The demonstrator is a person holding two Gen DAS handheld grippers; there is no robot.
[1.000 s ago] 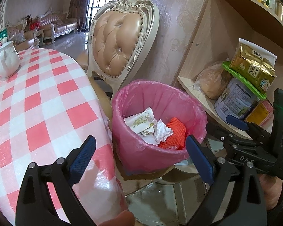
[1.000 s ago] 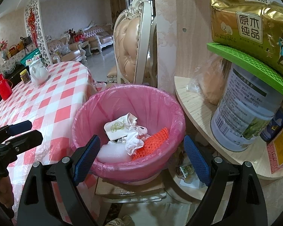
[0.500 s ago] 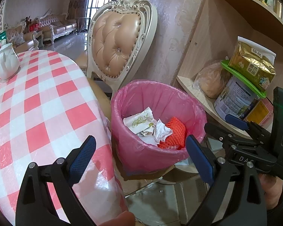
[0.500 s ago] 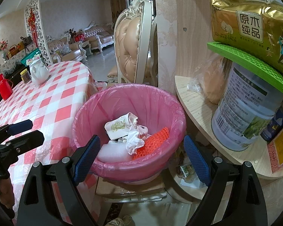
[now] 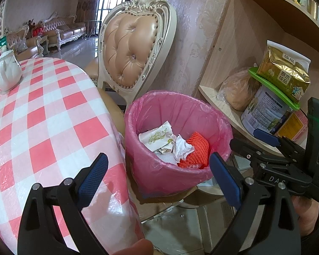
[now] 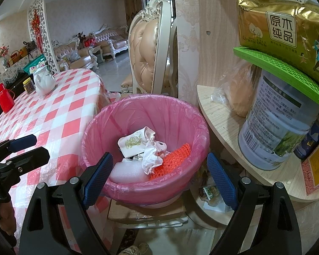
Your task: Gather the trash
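My left claw (image 5: 157, 176) gapes wide with nothing between its blue, knurled rubber pads (image 5: 92, 175), black struts spreading out behind them. My right claw (image 6: 160, 177) stands just as wide and just as empty; from the left camera I see it side-on at the right edge, a hand wrapped under its black frame.

Both claws hover in front of the round trash bin (image 6: 159, 189), lined with a thin, crinkled pink plastic bag folded over the rim. The trash lies inside on the bottom: a crumpled white paper wrapper (image 6: 133, 145) printed with a green scroll, a wadded white tissue (image 6: 150, 161), an orange foam net sleeve (image 6: 172, 162) with an open mesh, and a pale sheet of white foam (image 6: 127, 173) toward the near wall. The bin sits on a flat cardboard box (image 6: 146, 214).

To the left, touching or nearly touching the bin, hangs a glossy red-and-white checked tablecloth (image 5: 42, 114) with a white ceramic pitcher (image 5: 7, 74) on it. Behind the bin stands a tufted leather chair (image 5: 131, 48) with a carved cream frame. To the right, a curved wooden shelf (image 6: 221, 114) carries a cylindrical tin (image 6: 276, 127), a green perforated mat and a gold tissue pack (image 6: 287, 27).
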